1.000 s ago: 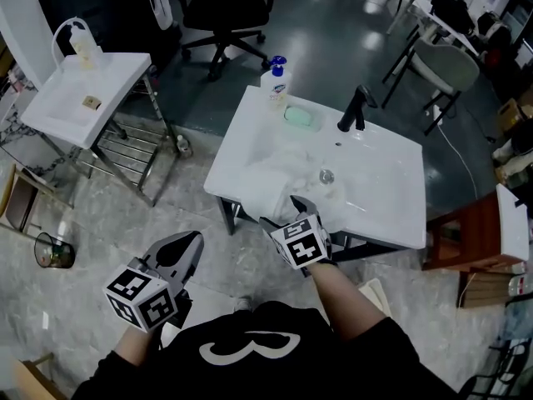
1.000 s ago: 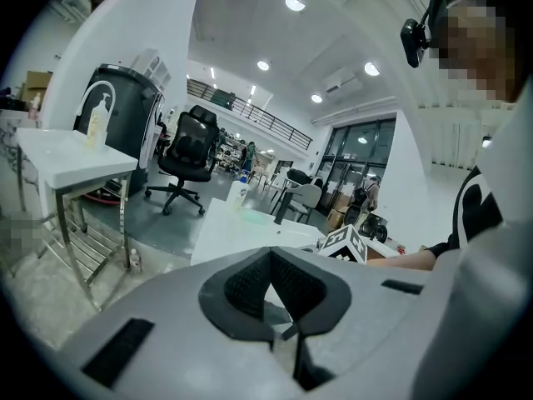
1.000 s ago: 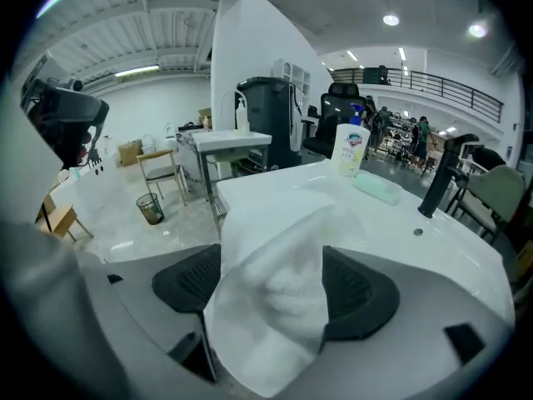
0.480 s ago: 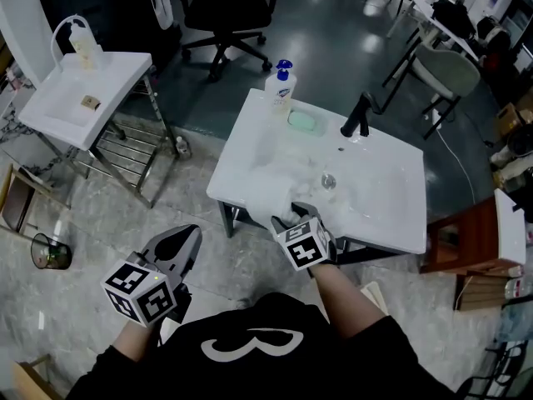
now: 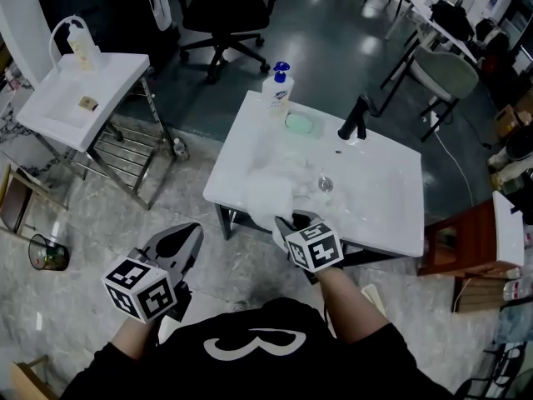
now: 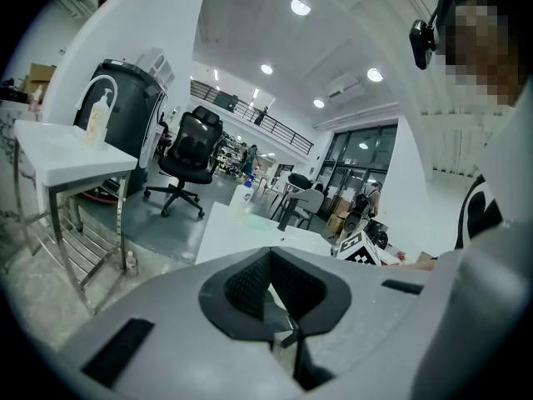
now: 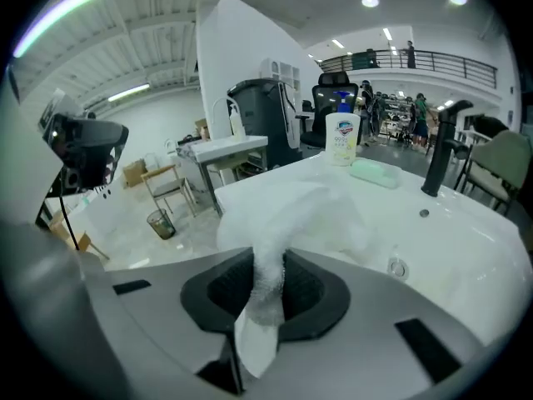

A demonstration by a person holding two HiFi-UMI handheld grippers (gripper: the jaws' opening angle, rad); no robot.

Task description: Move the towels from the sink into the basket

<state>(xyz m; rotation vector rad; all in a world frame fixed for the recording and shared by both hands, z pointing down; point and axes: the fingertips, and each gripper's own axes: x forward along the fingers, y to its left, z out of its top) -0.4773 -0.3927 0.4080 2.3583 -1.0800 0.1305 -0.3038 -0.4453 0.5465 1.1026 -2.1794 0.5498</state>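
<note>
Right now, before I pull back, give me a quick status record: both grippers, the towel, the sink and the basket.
right gripper: jaws have just been closing, now pinching the white towel
left gripper: shut, empty, off to the left of the sink
white towel: bunched in the sink, near its front edge
sink, far edge: soap bottle, green soap, black faucet
basket: in no view

The towel (image 7: 287, 211) is white, nubbly terry cloth; the sink (image 5: 385, 207) is smooth, glossy white; the faucet (image 5: 354, 113) is matt black; the soap bottle (image 5: 277, 87) is translucent plastic; the floor (image 5: 333, 40) is polished, reflective grey.
</note>
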